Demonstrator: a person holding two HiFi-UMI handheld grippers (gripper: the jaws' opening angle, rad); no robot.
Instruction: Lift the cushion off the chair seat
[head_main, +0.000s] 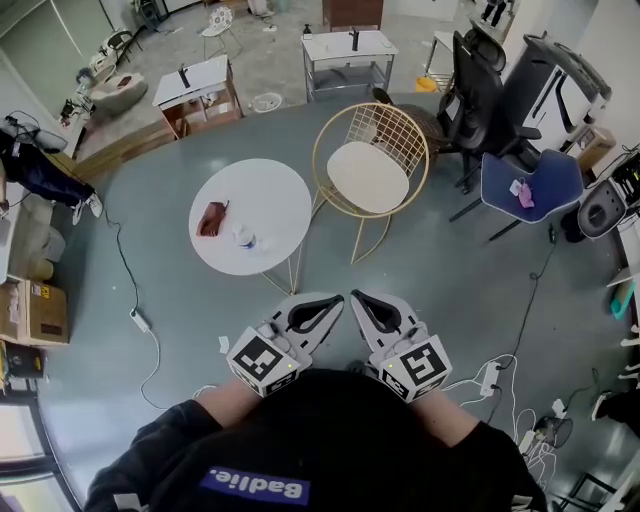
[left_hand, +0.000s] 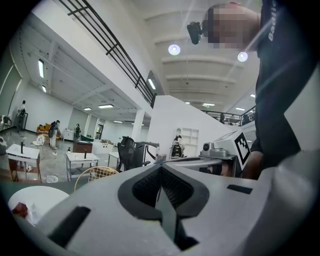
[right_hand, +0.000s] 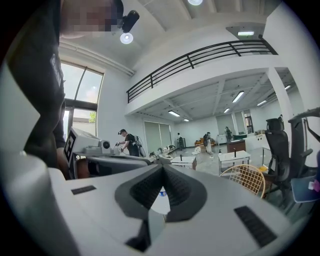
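A round white cushion (head_main: 368, 176) lies on the seat of a gold wire chair (head_main: 400, 133) in the middle of the head view. Both grippers are held close to the person's body, well short of the chair. The left gripper (head_main: 335, 300) is shut with nothing between its jaws, and its tips meet in its own view (left_hand: 159, 167). My right gripper (head_main: 357, 298) is also shut and empty (right_hand: 162, 167). Each gripper view shows only the chair's wire back (left_hand: 96, 174) (right_hand: 246, 179); the cushion is hidden there.
A round white table (head_main: 262, 200) stands left of the chair, with a red-brown object (head_main: 212, 218) and a small bottle (head_main: 245, 240) on it. Black office chairs (head_main: 478, 95) and a blue-seated one (head_main: 530, 180) stand right. Cables and a power strip (head_main: 138, 320) cross the floor.
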